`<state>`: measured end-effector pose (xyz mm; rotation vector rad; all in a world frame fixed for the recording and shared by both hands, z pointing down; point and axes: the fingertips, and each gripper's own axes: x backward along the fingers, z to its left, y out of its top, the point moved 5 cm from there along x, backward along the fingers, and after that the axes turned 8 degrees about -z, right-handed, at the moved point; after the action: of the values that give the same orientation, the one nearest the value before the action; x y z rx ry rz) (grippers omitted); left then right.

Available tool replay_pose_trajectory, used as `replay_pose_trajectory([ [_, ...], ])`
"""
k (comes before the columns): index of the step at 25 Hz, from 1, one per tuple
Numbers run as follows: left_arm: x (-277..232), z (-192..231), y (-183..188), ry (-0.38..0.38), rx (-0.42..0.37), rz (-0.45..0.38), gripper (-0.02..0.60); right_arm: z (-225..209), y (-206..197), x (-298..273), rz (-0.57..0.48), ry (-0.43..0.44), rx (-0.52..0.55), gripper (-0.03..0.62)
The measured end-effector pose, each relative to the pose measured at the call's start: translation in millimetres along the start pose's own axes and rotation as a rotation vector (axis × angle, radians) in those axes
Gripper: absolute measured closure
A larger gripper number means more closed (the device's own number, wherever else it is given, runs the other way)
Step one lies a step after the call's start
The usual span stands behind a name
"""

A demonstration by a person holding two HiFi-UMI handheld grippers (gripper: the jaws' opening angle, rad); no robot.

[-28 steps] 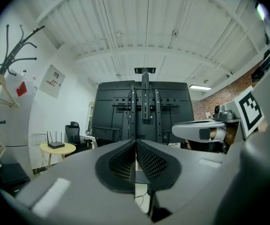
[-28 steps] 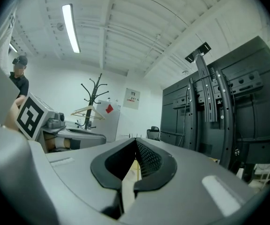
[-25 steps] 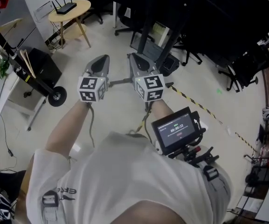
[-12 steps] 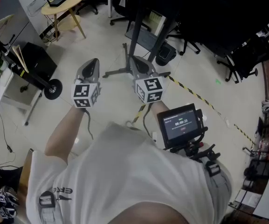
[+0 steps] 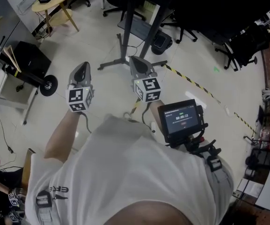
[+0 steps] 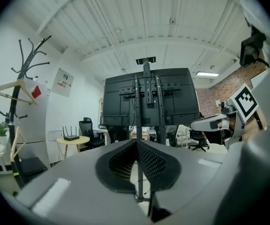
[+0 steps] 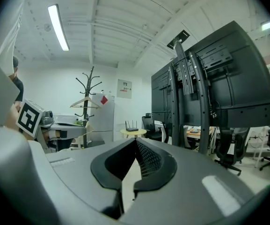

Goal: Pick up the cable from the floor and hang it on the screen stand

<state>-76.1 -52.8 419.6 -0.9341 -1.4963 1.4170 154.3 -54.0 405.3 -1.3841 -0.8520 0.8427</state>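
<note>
Head view: the left gripper (image 5: 81, 68) and right gripper (image 5: 137, 62) are held over the floor. The screen stand (image 5: 123, 57) has its base just ahead of the jaws, and striped tape (image 5: 191, 82) runs to their right.

Left gripper view: jaws together, empty, with the stand dead ahead and a coat rack (image 6: 25, 69) far left.

Right gripper view: jaws closed on nothing, with a round table (image 7: 133, 132) beyond the tips.

No view shows the cable clearly.
</note>
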Motion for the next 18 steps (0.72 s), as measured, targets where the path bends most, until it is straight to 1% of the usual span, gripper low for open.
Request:
replay_pose_trajectory([
  [9, -2.2, -4.1, -10.6, 0.005, 0.012, 0.020, 0.578, -13.7, -11.6, 15.2, 0.014, -0.045, -0.009, 0.582],
  [18, -27.0, -7.3, -12.5, -0.005, 0.013, 0.027, 0.578, -39.5, -10.7, 9.1, 0.013, -0.068, -0.012, 0.582],
])
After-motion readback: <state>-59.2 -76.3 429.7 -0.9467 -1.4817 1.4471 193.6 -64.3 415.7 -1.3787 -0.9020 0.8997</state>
